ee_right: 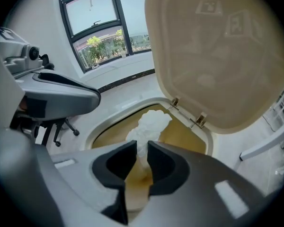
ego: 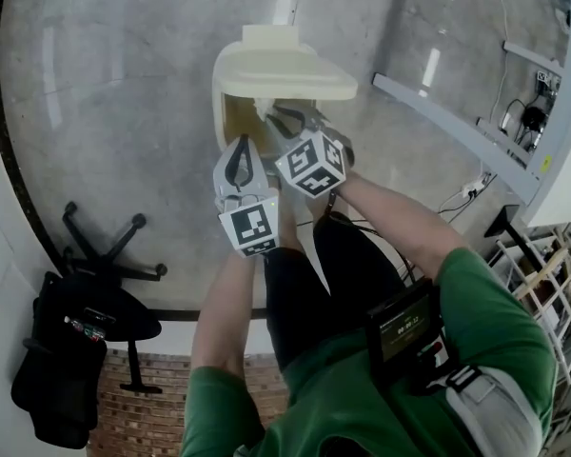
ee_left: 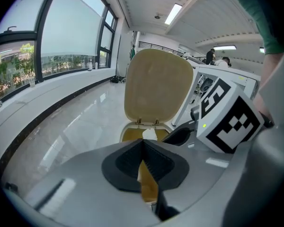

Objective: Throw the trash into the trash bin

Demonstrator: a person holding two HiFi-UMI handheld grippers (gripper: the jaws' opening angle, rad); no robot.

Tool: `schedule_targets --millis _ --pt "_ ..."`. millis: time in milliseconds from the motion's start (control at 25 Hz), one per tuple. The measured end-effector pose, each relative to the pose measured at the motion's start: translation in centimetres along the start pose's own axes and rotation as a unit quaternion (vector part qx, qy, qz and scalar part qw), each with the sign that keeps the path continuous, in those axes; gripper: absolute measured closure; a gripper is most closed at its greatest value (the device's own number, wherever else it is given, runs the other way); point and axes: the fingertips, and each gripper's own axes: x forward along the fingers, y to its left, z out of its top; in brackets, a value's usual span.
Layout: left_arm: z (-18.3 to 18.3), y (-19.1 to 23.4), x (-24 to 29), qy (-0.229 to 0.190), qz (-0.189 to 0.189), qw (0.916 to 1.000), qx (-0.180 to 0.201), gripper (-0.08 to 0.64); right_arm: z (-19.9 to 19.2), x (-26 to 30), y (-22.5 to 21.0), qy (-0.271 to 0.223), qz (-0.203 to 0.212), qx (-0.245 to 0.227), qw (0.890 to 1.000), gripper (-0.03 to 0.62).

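Plainly, the task is nearing its end, though the drop itself is not done yet. The cream plastic trash bin (ee_right: 98, 132) is standing on the grey polished floor (ego: 124, 84) with its broad hinged lid (ee_right: 217, 56) swung upright, so the mouth is lying open. The right gripper (ee_right: 142, 151) is hovering just above that mouth. Its jaws are clenching a white crumpled paper wad (ee_right: 150, 126), which is hanging over the yellowish inside rather than resting in it. What is remaining, I judge, is letting the wad go so that it falls in. The left gripper (ee_left: 143, 148) is sitting just beside the right one, its jaws pressed together on nothing.

The bin's bottom is lying out of sight, so I cannot tell whether other trash is inside. In the head view the wad is mostly hiding behind the right gripper. What is propping the lid up is not showing.
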Motion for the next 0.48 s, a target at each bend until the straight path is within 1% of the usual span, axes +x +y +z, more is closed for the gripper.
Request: schedule_targets --millis 200,480 --pt "-0.4 0.6 0.4 -0.005 0.003 1.0000 -0.004 0.554 0.8 1.9 -0.8 0.015 -0.008 0.003 1.000 0.517" --pt "-1.3 2.3 0.0 -0.001 0.016 0.9997 -0.017 0.554 1.2 4.0 -0.7 0.030 -0.004 0.004 1.000 0.515"
